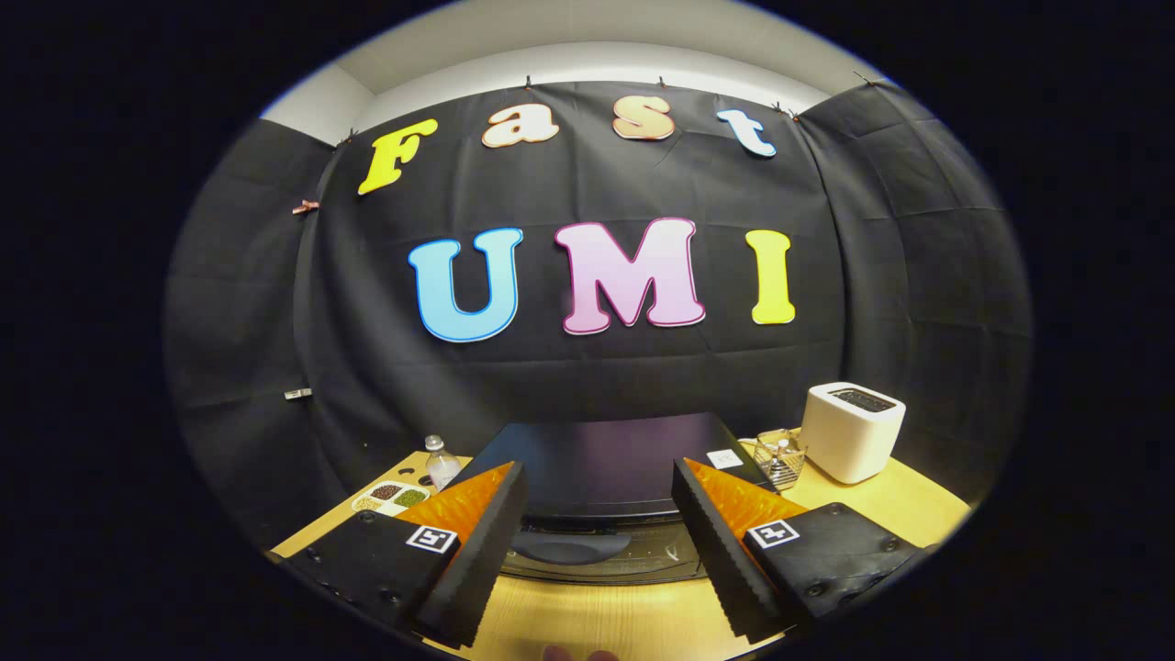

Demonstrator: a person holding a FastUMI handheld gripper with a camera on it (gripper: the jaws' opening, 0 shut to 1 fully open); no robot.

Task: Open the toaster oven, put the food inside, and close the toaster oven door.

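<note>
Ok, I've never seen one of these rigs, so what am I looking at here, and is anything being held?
This is a hand-held claw, carried by a person, and the camera rides on it, looking forward along its two black-and-orange fingers. They stand apart, open, with nothing between them. Just ahead on the wooden table sits the black toaster oven, seen from above its front. Left of it are a small water bottle and a divided snack tray. Right of it stand a wire basket and a white toaster.
</note>
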